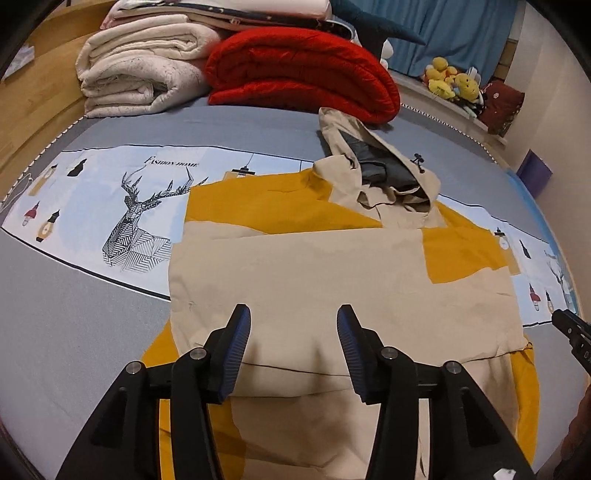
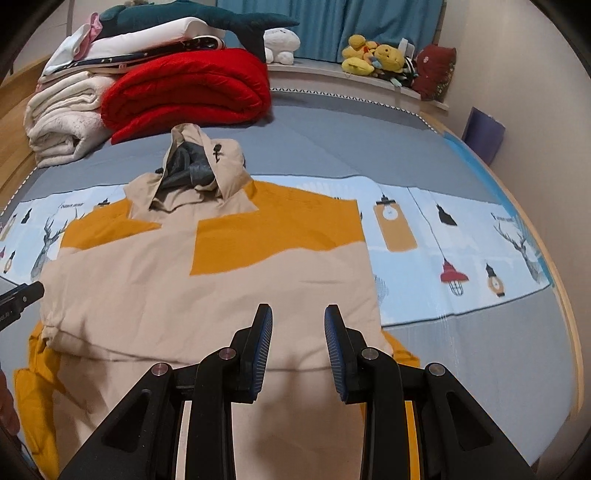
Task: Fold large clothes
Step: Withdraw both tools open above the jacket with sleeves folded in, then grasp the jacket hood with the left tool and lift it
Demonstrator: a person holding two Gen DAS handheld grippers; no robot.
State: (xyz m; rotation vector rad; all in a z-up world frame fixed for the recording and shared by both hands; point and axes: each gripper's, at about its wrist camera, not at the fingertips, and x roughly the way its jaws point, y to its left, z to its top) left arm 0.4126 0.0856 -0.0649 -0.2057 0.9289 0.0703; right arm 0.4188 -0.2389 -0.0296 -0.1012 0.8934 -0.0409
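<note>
A beige and mustard hooded jacket [image 1: 332, 266] lies flat on the bed [image 1: 74, 325], partly folded — its lower beige part is laid up over the body, with mustard panels showing at both shoulders and along the near hem. The hood [image 1: 384, 166] rests at the far end, its grey lining open to view, close to a red folded blanket [image 1: 303, 70] and a cream folded blanket [image 1: 136, 74] stacked by the wooden headboard. The left gripper [image 1: 293, 314] hangs above the near left part of the jacket with its blue-padded fingers [image 1: 236, 347] parted and nothing between them. The right gripper [image 2: 298, 314] hangs above the near right part, its fingers [image 2: 262, 347] also apart and holding no cloth — the gap is narrower than the left one. Yellow plush toys [image 2: 373, 55] sit on the ledge beneath the blue curtain [image 2: 369, 22].
</note>
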